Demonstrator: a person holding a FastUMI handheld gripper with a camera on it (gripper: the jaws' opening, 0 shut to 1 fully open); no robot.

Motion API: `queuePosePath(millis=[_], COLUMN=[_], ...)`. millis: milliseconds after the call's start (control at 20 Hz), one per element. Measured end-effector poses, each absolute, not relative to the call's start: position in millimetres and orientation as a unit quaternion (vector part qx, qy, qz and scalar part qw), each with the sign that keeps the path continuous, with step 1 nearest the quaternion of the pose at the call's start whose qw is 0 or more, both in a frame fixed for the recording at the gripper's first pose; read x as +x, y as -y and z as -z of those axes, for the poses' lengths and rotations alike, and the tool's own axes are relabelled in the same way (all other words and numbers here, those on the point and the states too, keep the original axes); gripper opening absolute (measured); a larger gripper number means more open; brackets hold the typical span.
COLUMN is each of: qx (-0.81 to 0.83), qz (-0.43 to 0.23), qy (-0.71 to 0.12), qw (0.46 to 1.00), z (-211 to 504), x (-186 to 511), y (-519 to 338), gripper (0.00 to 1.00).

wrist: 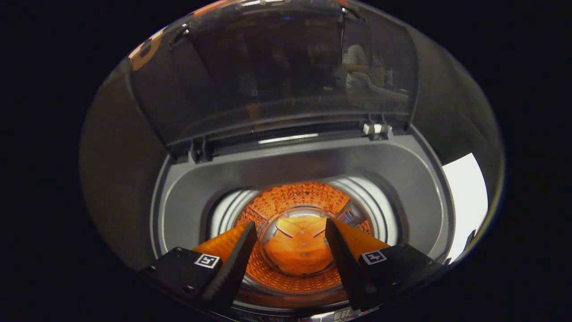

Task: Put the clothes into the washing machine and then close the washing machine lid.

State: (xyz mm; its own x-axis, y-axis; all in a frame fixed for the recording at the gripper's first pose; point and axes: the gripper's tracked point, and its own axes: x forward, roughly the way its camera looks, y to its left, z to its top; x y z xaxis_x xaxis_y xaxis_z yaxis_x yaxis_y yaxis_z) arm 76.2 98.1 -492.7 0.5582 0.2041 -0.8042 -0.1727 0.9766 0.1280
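I look down into the top-loading washing machine (313, 163), with its grey top ring around the round opening. The perforated drum (297, 199) glows orange inside, and a smooth round plate (299, 252) lies at its bottom. I cannot tell whether any garment lies in there. The see-through lid (277, 76) stands raised on its hinges beyond the opening. My gripper (291, 224) hangs over the near side of the opening, open, with nothing between its fingers; the drum's bottom shows through the gap.
Two hinges (377, 129) hold the lid at the back edge of the machine. A bright white surface (464, 201) lies to the right of the machine. A person's faint reflection (357, 67) shows in the lid.
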Motion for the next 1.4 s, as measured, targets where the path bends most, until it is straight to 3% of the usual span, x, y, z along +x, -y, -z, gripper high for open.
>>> queuePosePath(millis=[700, 1400], qx=[0.046, 0.052], qz=[-0.133, -0.154], qy=[-0.242, -0.19], qw=[0.96, 0.968], z=[277.7, 202.4], x=[111.0, 241.4], y=[-109.7, -139.8], gripper=[0.98, 0.98])
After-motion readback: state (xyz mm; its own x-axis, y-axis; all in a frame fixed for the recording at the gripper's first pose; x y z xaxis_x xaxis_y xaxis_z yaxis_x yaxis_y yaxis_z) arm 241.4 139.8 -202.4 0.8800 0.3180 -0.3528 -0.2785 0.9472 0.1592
